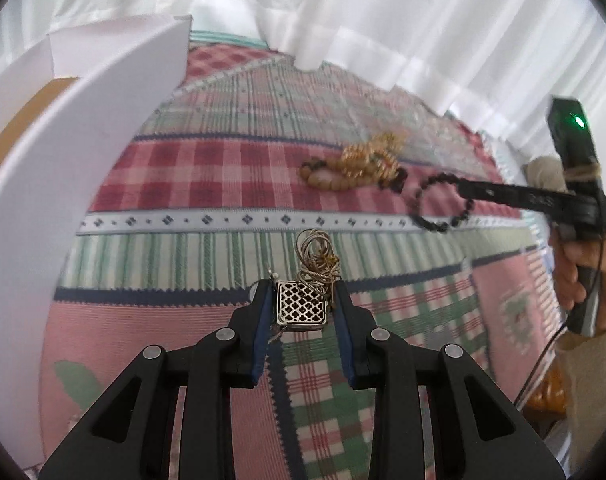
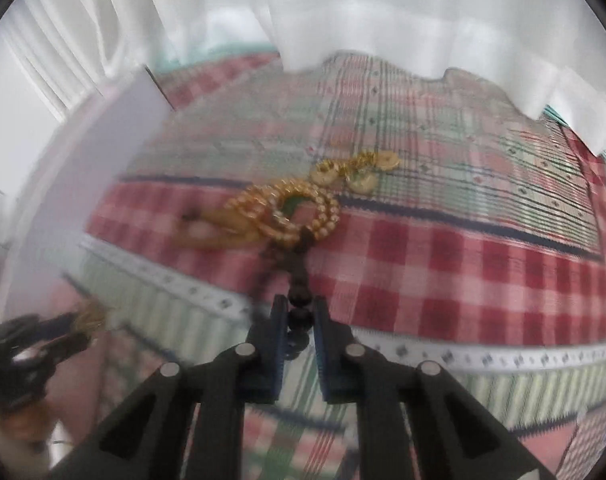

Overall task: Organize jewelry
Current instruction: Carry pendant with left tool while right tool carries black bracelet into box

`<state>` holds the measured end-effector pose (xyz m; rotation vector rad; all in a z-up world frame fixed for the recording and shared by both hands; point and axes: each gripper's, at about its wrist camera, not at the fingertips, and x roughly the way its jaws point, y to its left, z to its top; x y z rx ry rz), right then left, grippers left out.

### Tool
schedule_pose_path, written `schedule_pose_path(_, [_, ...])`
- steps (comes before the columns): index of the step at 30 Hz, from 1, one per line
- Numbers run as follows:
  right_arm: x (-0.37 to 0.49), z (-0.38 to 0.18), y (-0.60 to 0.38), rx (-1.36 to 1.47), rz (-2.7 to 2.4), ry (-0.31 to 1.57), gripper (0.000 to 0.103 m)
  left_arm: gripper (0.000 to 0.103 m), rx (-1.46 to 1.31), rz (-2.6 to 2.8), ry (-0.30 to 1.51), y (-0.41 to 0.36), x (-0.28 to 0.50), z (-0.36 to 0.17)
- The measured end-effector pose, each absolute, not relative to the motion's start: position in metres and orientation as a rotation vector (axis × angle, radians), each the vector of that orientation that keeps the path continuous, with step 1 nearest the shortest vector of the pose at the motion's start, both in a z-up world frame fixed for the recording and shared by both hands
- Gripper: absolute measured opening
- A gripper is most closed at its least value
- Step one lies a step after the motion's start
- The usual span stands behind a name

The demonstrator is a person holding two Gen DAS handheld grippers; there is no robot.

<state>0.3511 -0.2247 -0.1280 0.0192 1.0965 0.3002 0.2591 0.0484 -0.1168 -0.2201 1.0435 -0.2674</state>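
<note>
Pendant (image 1: 301, 307) is sitting clamped in the left hand-held gripper (image 1: 301, 300), while the right hand-held gripper (image 2: 299, 312) is pinching a black bead bracelet (image 2: 299, 312) beside the white box (image 1: 83, 120).

The left tool (image 1: 301, 300) points steeply down, its jaws clamped on a pendant (image 1: 301, 307). The right tool (image 2: 299, 312), gripped by a hand (image 1: 579, 272), pinches a bracelet (image 1: 443, 204).

Patchwork quilt (image 1: 231, 168), gold bead jewelry (image 1: 363, 164) on it
</note>
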Motion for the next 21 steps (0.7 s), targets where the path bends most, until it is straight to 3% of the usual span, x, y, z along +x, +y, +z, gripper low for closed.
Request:
schedule_pose_path(11, [0.302, -0.060, -0.205, -0.039, 0.355, 1.012, 0.013, 0.029, -0.259, -0.153, 0.952, 0.105, 0.227, -0.047])
schedule_pose_path(21, [0.288, -0.018, -0.094, -0.094, 0.573, 0.940, 0.013, 0.029, -0.324, -0.028, 0.893, 0.189, 0.196, -0.005])
